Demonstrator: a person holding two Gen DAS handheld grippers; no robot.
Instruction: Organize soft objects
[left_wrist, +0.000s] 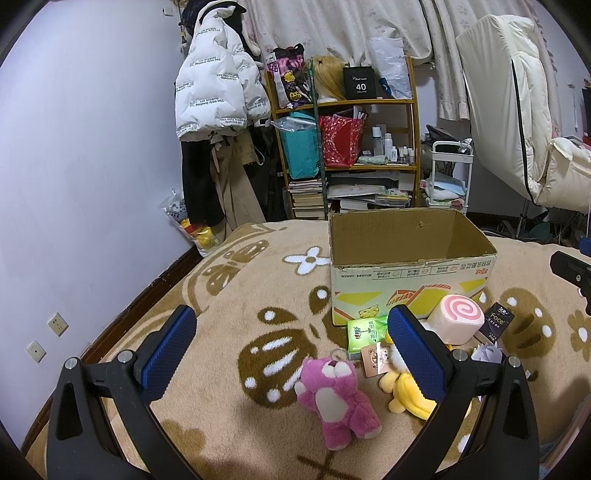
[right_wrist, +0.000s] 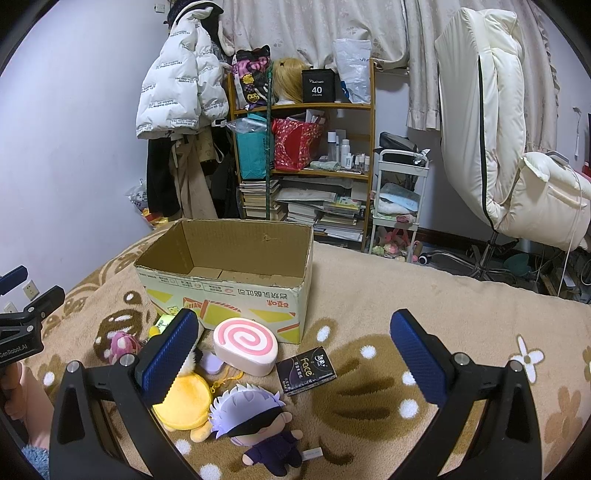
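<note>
An open, empty cardboard box (left_wrist: 410, 254) stands on the patterned blanket; it also shows in the right wrist view (right_wrist: 225, 258). In front of it lie a pink bear plush (left_wrist: 338, 398), a yellow plush (left_wrist: 406, 395), a pink swirl-roll cushion (left_wrist: 460, 319) (right_wrist: 245, 345), a green tissue pack (left_wrist: 364, 332) and a black tissue pack (right_wrist: 306, 371). A white-haired doll (right_wrist: 258, 421) and the yellow plush (right_wrist: 184, 402) lie near my right gripper (right_wrist: 291, 354), which is open and empty. My left gripper (left_wrist: 291, 339) is open and empty above the pink bear.
The beige blanket (right_wrist: 388, 288) covers the bed. A shelf (left_wrist: 347, 140) with bags and books, hanging coats (left_wrist: 218, 92), a white cart (right_wrist: 399, 199) and a padded chair (right_wrist: 517, 147) stand behind. The wall (left_wrist: 74, 147) is at the left.
</note>
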